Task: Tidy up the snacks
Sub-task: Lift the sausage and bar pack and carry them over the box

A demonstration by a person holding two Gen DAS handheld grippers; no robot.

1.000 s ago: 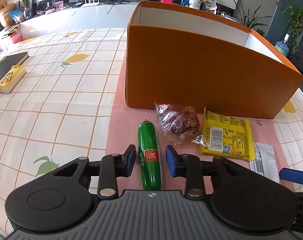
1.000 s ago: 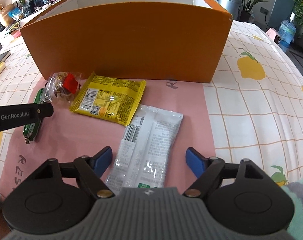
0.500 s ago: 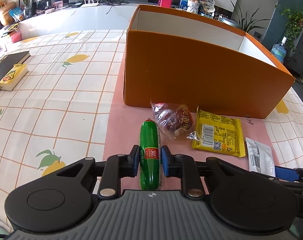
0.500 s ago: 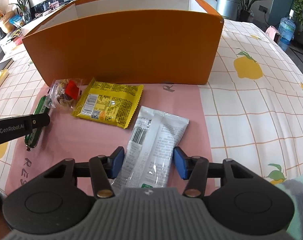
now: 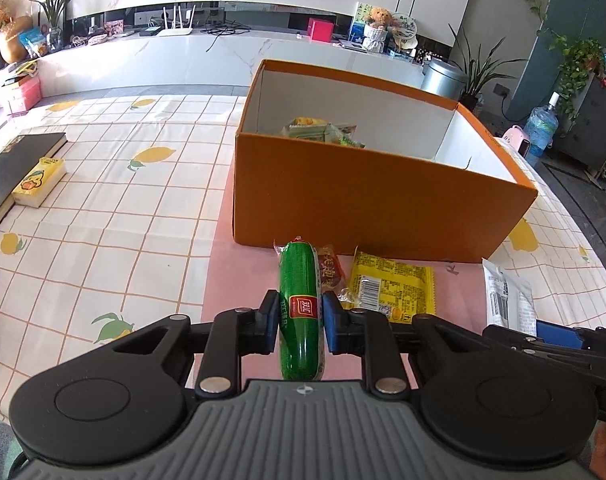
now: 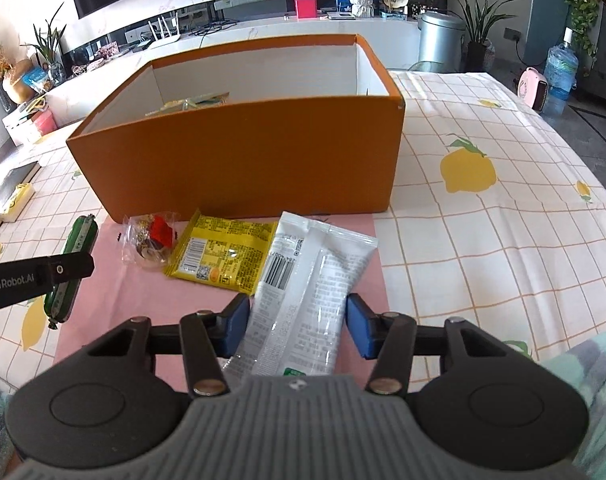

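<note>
My left gripper (image 5: 301, 322) is shut on a green sausage stick (image 5: 301, 304) and holds it lifted above the pink mat, in front of the orange box (image 5: 367, 200). My right gripper (image 6: 297, 322) is shut on a white snack packet (image 6: 303, 292), raised off the mat. The orange box (image 6: 243, 152) holds several snack packets (image 5: 323, 132) near its far left wall. A yellow packet (image 6: 223, 256) and a clear bag with a red snack (image 6: 153, 240) lie on the mat before the box. The sausage (image 6: 73, 260) and left gripper finger (image 6: 69, 270) show in the right wrist view.
A pink mat (image 5: 239, 280) lies under the box on a lemon-print tablecloth (image 5: 103, 220). A black book (image 5: 11, 168) and a yellow carton (image 5: 39, 186) lie at the table's left. A white counter, plants and a metal bin stand beyond the table.
Both grippers have risen, so the box's inside now shows. The left lifted the green sausage off the mat. The right closed on the white packet and lifted it.
</note>
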